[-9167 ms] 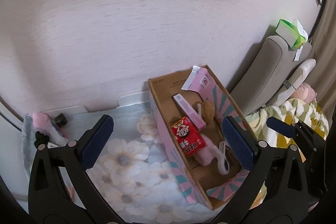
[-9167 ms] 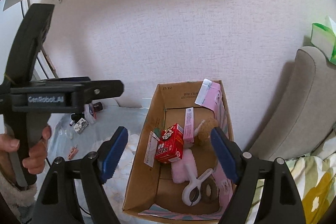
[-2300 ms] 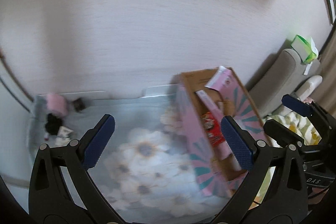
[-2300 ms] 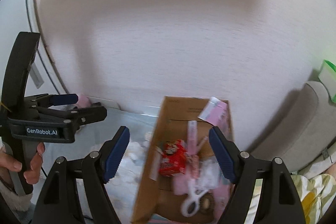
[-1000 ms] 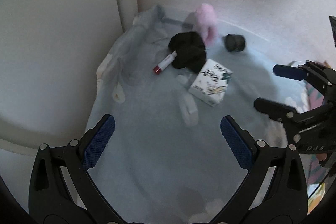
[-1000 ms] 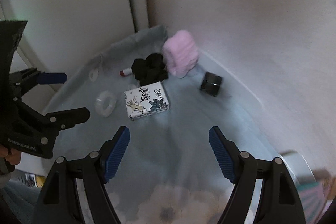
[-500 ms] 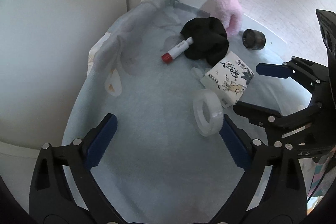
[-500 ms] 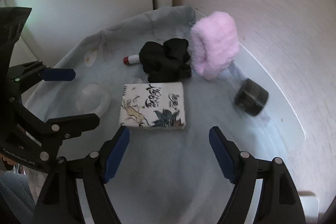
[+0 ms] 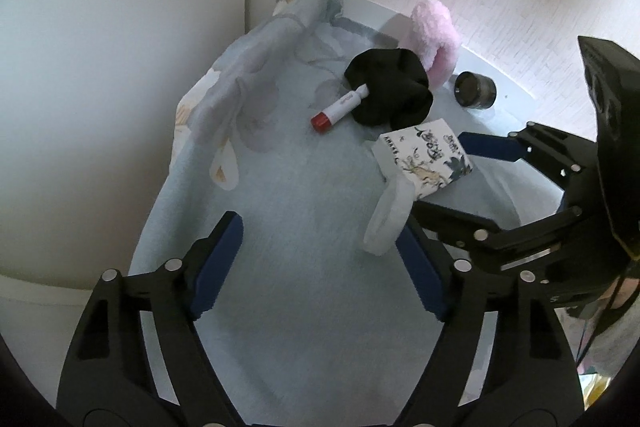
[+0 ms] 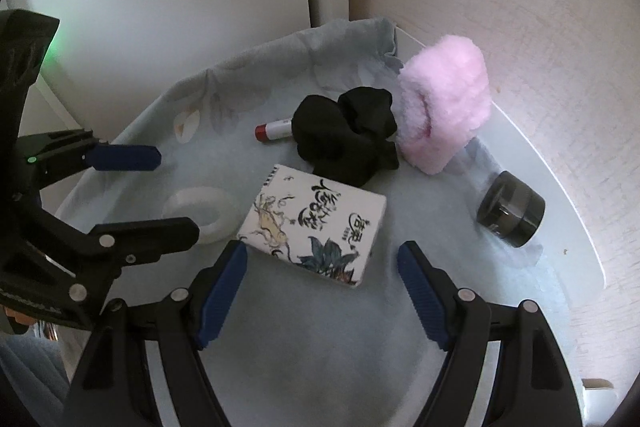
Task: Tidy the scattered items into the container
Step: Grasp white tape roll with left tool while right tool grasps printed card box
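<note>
Home corner: floral cloth (image 9: 280,211), lip balm (image 9: 339,107).

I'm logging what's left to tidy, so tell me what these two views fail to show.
- Container: out of frame in both views.
- Lip balm tube: its far end sits under the black scrunchie.
- Tape roll: partly behind the left gripper finger; right wrist view, the same gripper hides its near edge.
- Small box: print too small to read.

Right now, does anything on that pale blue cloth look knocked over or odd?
Yes: the small dark round jar lies tipped on its side near the wall, beside the fluffy pink band. The pale blue cloth is bunched up at its far corner.
</note>
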